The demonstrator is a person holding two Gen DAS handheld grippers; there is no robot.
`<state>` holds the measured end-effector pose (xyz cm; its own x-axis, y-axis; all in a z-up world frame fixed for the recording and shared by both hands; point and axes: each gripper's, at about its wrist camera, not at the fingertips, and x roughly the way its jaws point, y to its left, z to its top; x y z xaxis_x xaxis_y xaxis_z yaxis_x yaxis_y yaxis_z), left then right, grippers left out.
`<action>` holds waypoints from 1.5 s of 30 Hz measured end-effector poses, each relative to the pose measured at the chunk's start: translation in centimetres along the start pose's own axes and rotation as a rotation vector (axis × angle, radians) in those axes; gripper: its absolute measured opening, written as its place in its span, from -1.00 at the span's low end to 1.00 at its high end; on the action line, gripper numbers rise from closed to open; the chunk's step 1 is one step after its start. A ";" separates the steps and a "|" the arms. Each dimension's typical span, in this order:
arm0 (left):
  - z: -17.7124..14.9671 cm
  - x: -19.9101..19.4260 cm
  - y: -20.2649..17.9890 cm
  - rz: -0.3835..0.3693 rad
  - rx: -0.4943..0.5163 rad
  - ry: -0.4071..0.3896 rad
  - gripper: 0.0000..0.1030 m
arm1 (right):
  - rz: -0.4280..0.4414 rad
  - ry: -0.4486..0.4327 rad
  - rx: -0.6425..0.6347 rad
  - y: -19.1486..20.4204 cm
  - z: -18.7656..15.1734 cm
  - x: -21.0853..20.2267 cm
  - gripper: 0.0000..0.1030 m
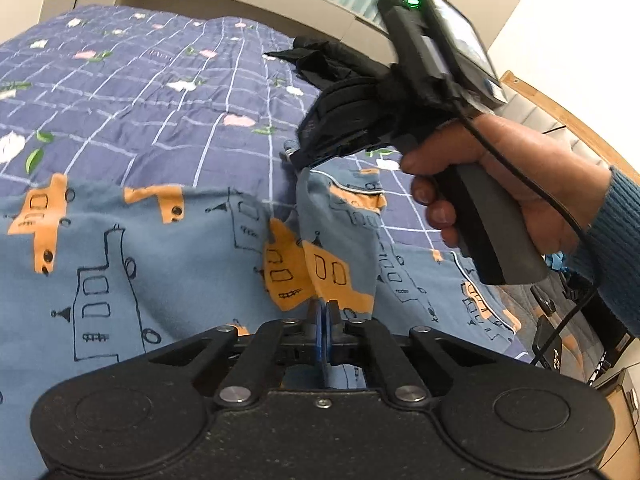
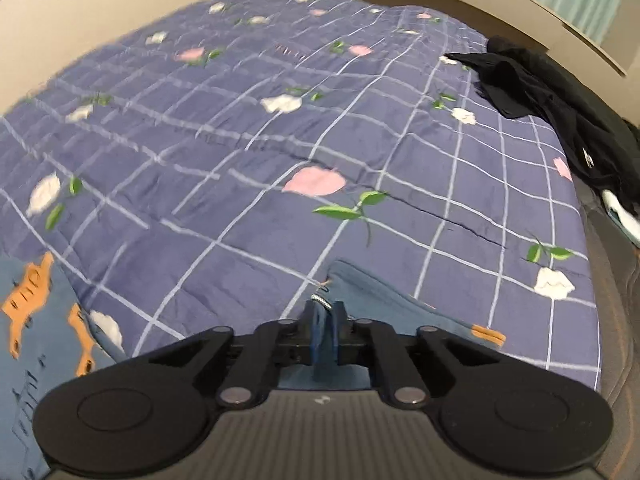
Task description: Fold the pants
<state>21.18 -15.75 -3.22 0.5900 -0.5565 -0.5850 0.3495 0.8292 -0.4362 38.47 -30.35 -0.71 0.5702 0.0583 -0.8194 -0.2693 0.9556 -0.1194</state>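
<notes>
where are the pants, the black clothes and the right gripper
pants (image 1: 120,248), left wrist view, on the blue printed cloth
black clothes (image 2: 560,100), right wrist view, on the pile's middle
right gripper (image 2: 324,320), right wrist view, between its fingertips

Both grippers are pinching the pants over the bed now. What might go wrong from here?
1. The right gripper holds only a thin edge of the pants beside a striped drawstring; the fabric may slip out.
2. The left gripper pinches a bunched ridge, so a crease might get folded in.
3. The black clothes lie on the quilt ahead; a far swing may snag them.
</notes>
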 end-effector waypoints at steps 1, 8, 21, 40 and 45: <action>0.0 -0.2 -0.2 0.001 0.013 -0.006 -1.00 | 0.002 -0.015 0.013 -0.3 0.0 -0.6 -0.96; -0.3 -1.9 -2.8 0.019 0.185 -0.049 -1.00 | -0.001 -0.200 0.152 -4.8 -3.3 -8.0 -0.97; -3.7 -3.1 -8.7 -0.006 0.581 -0.058 -1.00 | -0.055 -0.303 0.494 -12.6 -17.2 -16.9 -0.97; -6.5 -1.3 -9.1 0.022 0.695 0.036 -1.00 | -0.047 -0.253 0.710 -12.2 -25.9 -14.8 -0.99; -6.4 -1.0 -8.4 -0.001 0.653 0.061 -0.95 | -0.047 -0.230 0.733 -12.1 -26.7 -14.5 -0.99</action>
<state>13.01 -22.52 -3.36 0.5541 -0.5430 -0.6310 0.7312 0.6798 0.0572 12.74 -50.43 -2.38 0.7372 -0.0052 -0.6757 0.2967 0.9009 0.3168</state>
